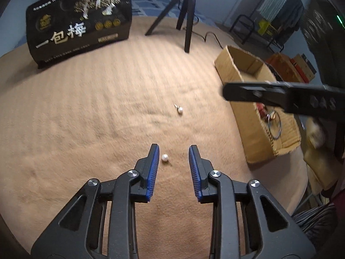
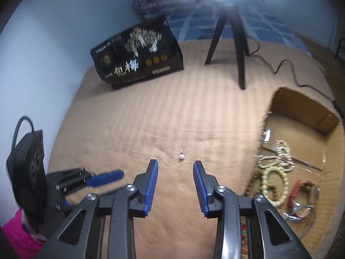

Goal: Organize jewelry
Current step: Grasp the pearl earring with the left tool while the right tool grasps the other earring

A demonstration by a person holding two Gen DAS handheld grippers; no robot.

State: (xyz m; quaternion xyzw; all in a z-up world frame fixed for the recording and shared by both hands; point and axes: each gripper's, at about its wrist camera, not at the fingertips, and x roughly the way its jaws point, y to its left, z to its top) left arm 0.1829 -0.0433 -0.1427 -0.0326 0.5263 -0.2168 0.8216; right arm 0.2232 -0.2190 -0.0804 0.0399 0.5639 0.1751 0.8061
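Two pearl earrings lie on the tan blanket. The near pearl earring (image 1: pixel 165 158) sits between my left gripper's (image 1: pixel 174 152) open blue fingers, close to the left one. The far pearl earring (image 1: pixel 180 109) lies ahead; it also shows in the right wrist view (image 2: pixel 181 156), just beyond my open, empty right gripper (image 2: pixel 175 168). The cardboard box (image 1: pixel 234 69) at right holds bead bracelets (image 2: pixel 275 180), a pearl strand (image 2: pixel 280 153) and a red-strap watch (image 2: pixel 304 192). The right gripper's black body (image 1: pixel 284 99) hangs above the box. The left gripper appears blurred at left in the right wrist view (image 2: pixel 105 178).
A black snack bag (image 1: pixel 79 26) stands at the back left. A black tripod (image 1: pixel 185 15) with a cable stands at the back. The blanket (image 1: pixel 86 108) covers the surface. Crates and boxes (image 1: pixel 293 64) sit beyond the cardboard box.
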